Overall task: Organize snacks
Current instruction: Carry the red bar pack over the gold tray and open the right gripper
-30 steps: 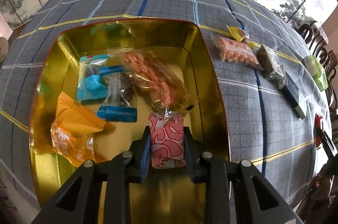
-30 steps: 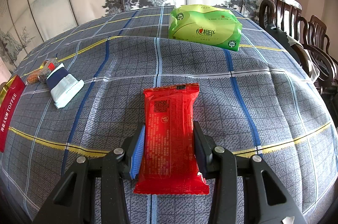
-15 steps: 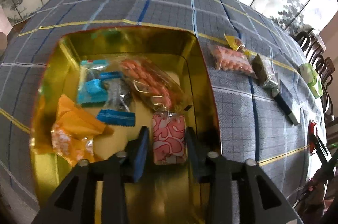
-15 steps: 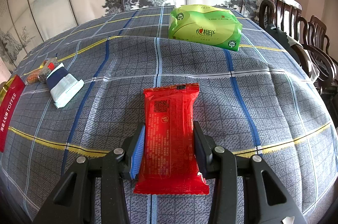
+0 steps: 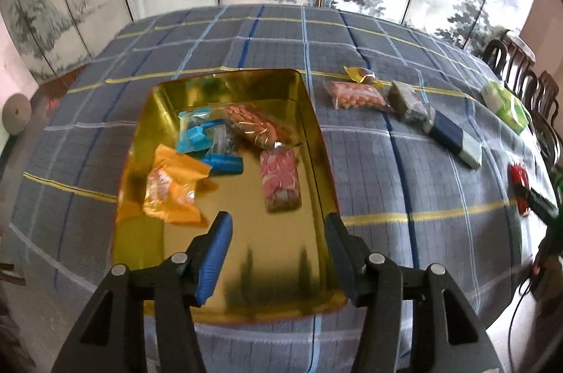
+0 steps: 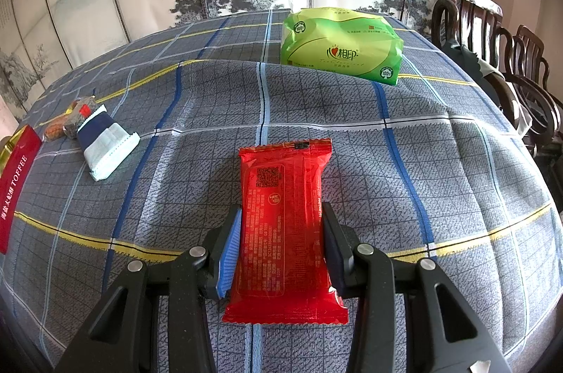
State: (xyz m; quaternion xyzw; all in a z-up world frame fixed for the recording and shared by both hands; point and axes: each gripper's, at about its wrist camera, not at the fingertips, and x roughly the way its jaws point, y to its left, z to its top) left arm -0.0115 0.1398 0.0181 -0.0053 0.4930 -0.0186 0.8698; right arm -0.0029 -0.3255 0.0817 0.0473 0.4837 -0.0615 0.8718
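Sorting snacks into the gold tin (image 5: pixel 316 140)
Our left tongs (image 5: pixel 278 228) gape empty; right tongs (image 6: pixel 281 232) pinch the red packet (image 6: pixel 285 221), whose slick wrapper may slip

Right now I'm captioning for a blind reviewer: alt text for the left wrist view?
The open left gripper hovers over a gold tin holding a pink-patterned snack packet and other wrapped snacks; more packets lie on the plaid tablecloth to its right.
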